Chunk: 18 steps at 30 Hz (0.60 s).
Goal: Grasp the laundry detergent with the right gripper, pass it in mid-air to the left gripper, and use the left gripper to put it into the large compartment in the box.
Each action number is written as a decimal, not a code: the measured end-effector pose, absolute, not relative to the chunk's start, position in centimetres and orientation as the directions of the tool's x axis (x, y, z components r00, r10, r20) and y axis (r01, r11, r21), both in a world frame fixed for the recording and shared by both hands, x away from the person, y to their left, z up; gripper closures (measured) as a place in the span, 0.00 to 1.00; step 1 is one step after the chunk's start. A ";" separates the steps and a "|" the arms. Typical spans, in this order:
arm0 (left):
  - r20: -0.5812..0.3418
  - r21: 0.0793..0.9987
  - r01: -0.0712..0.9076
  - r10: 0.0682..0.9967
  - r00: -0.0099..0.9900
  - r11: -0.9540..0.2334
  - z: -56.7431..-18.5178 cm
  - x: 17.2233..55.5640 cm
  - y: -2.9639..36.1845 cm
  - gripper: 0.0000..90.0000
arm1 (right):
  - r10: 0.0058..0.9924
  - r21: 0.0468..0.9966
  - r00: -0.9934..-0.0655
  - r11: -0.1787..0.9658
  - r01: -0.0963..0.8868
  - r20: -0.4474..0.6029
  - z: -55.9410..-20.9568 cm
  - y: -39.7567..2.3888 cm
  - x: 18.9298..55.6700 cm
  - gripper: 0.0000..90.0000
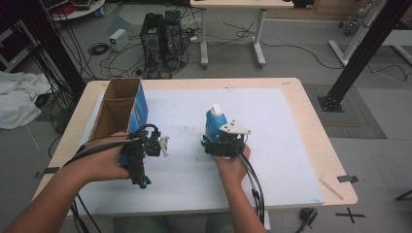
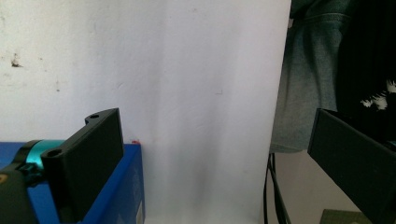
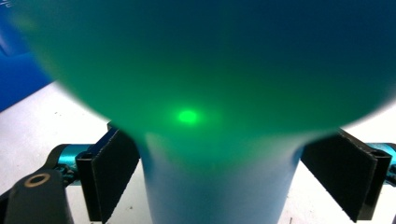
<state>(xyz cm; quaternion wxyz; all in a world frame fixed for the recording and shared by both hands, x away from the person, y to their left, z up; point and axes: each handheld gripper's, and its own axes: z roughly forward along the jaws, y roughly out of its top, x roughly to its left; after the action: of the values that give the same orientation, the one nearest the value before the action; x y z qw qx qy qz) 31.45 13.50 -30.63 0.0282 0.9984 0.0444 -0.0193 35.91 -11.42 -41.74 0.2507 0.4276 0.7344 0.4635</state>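
A blue bottle [image 1: 214,124] with a white cap stands upright near the middle of the white mat [image 1: 272,136]. My right gripper [image 1: 217,141] sits low against its near side, with a jaw on each flank. In the right gripper view the bottle [image 3: 215,84] is a close blur, and the right gripper [image 3: 219,179] has both black jaws pressed to its sides. My left gripper [image 1: 137,167] is held rolled on its side beside the open cardboard box [image 1: 121,109] with a blue wall. In its own view the left gripper [image 2: 212,116] is open with bare mat [image 2: 187,84] between the jaws.
The blue box wall [image 2: 126,186] lies by the left jaw, and the person's grey clothing [image 2: 308,74] shows past the mat edge. Cables trail from both grippers off the near table edge. Beyond the table are a computer tower [image 1: 163,41], floor cables and black frame posts [image 1: 359,53].
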 end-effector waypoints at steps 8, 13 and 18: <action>-0.041 0.052 0.088 0.086 0.996 -0.995 -30.7 31.6 13.3 0.04 | 0.854 0.900 -0.520 0.200 0.386 0.033 -41.9 -11.3 36.0 0.25; -0.042 0.052 0.084 0.082 0.996 -0.995 -30.8 31.6 13.2 0.04 | 0.852 0.903 -0.522 0.197 0.382 0.034 -42.0 -11.4 36.2 0.25; -0.044 0.054 0.083 0.081 0.996 -0.995 -30.8 31.6 13.1 0.04 | 0.855 0.904 -0.517 0.188 0.384 0.042 -42.0 -11.4 36.3 0.27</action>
<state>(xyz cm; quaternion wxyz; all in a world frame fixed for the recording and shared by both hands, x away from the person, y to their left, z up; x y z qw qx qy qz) 31.65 13.12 -30.76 0.0276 0.9986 0.0409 -0.0207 36.27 -11.36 -41.99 0.2478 0.4243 0.7299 0.4753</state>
